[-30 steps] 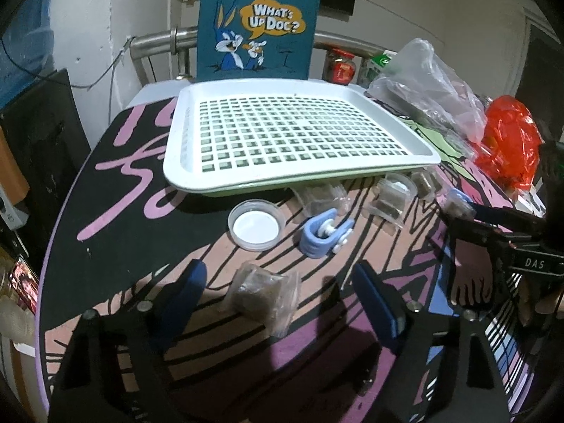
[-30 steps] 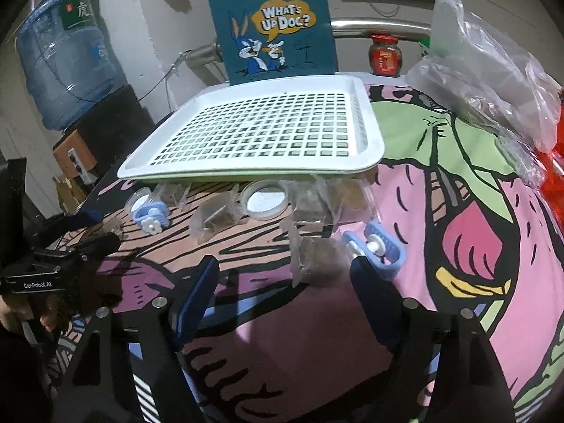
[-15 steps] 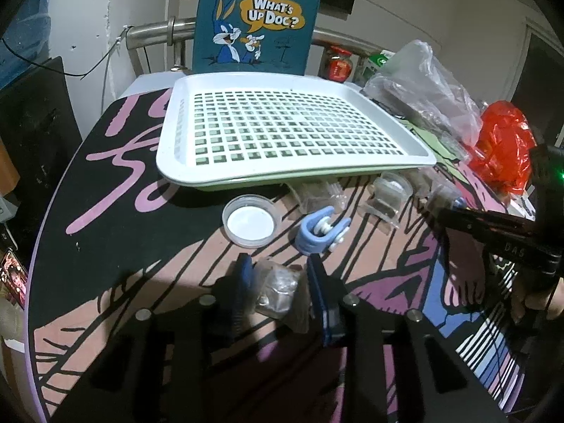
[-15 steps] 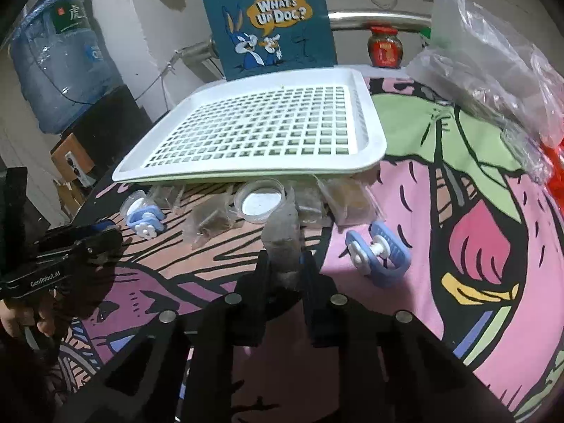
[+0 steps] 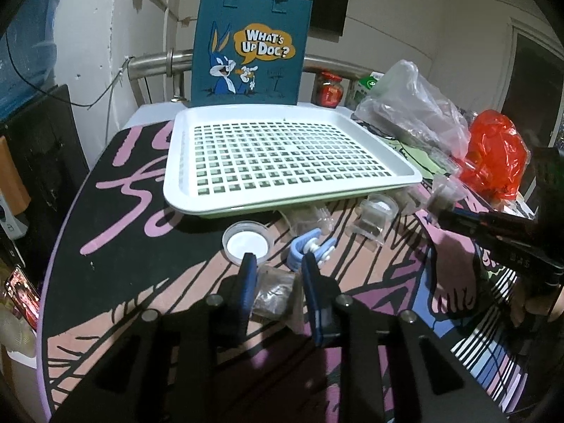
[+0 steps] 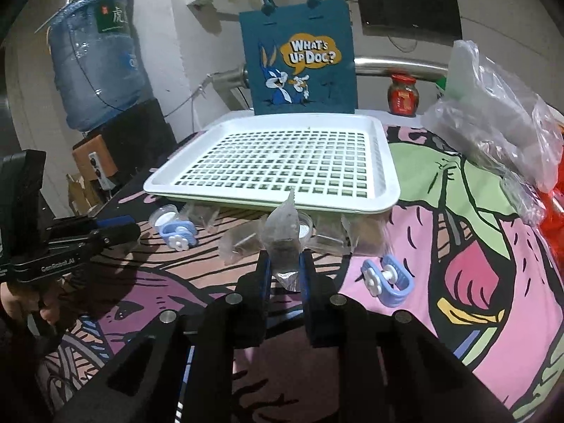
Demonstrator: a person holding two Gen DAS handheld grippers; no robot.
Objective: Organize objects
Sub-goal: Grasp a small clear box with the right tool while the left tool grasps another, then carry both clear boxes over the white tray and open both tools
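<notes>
A white perforated tray (image 5: 172, 165) (image 6: 391, 172) sits at the back of the cartoon-print table. In front of it lie clear packets (image 5: 373, 215) (image 6: 363, 236), a round lid (image 5: 246, 245) and blue clips (image 5: 310, 250) (image 6: 386, 280). My left gripper (image 5: 276, 271) has its jaws closing, and the pads press a small clear bag of brown stuff (image 5: 273, 290) that lies on the table. My right gripper (image 6: 284, 264) is shut on another small clear bag (image 6: 283, 232), which stands up just above the table. The left wrist view shows that bag (image 5: 444, 195) at the right gripper's tip.
A teal cartoon tote bag (image 5: 250, 49) stands behind the tray. A red jar (image 6: 403, 95), a big clear plastic bag (image 6: 493, 120) and a red plastic bag (image 5: 493, 155) crowd the back right. A water bottle (image 6: 95, 67) stands off the table's left edge.
Both grippers went from wide open to shut, each on a small bag. The right one has risen a little with its bag, which now stands upright.
</notes>
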